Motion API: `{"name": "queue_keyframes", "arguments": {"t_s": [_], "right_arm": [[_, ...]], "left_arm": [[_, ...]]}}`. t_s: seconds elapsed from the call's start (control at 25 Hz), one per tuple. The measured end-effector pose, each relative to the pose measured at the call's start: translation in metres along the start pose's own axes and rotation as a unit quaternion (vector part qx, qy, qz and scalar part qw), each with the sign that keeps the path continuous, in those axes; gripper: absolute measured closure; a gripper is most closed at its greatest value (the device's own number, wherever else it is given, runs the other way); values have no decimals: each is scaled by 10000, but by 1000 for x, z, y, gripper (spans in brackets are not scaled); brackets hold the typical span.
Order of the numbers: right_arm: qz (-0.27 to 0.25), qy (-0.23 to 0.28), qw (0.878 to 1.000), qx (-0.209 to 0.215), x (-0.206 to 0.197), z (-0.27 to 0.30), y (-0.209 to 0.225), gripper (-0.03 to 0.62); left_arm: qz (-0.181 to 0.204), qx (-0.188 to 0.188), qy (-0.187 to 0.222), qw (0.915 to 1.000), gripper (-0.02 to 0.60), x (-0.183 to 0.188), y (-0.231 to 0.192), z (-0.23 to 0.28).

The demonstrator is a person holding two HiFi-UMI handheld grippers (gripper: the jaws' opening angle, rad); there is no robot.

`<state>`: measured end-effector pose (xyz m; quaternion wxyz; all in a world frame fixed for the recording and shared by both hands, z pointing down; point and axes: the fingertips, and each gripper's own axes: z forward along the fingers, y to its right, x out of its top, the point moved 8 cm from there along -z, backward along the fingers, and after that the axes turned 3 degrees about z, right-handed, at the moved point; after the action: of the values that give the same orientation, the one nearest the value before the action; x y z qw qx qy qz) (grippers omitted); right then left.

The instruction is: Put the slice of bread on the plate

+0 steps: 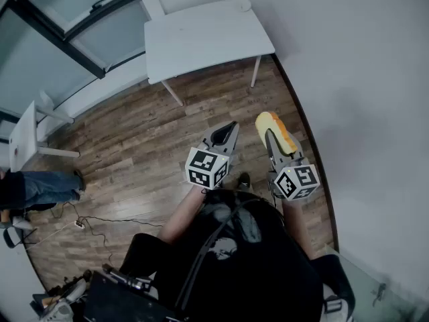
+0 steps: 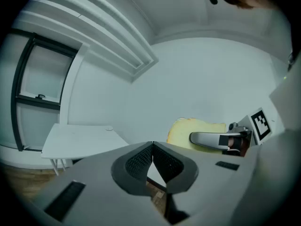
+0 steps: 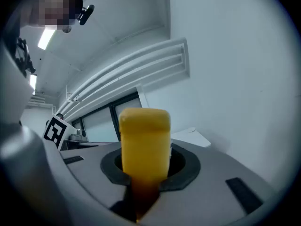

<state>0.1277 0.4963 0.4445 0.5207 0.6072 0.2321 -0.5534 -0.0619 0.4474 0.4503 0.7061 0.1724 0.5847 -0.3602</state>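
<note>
Carry stage. Right gripper [image 1: 275,143] clamped on bread slice [image 1: 269,123]; left gripper [image 2: 152,154] closed, empty. Plate not made out. Next, likely: approach white table [image 1: 201,39] ahead, locate plate, lay slice flat.

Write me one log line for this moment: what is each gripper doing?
left gripper: fingers shut, empty | right gripper: shut on bread | table: ahead, not reached

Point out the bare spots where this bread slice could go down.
The white table is almost all bare, from its near edge up to the small round thing at its far right corner. The floor before the table is open; cables and a person's legs crowd its left side.
</note>
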Motion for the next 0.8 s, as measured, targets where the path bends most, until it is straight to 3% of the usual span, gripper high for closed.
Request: {"name": "queue_keyframes", "arguments": {"t_s": [0.56,0.8], "right_arm": [[-16,-46,10000,-53,-4,1,3,497],[218,-119,9997,-56,-7,-5,22,497]], "left_arm": [[-41,-78,-84,9999,575,-4,-1,7],[-89,-74,-120,9999,575,-5,9,22]]}}
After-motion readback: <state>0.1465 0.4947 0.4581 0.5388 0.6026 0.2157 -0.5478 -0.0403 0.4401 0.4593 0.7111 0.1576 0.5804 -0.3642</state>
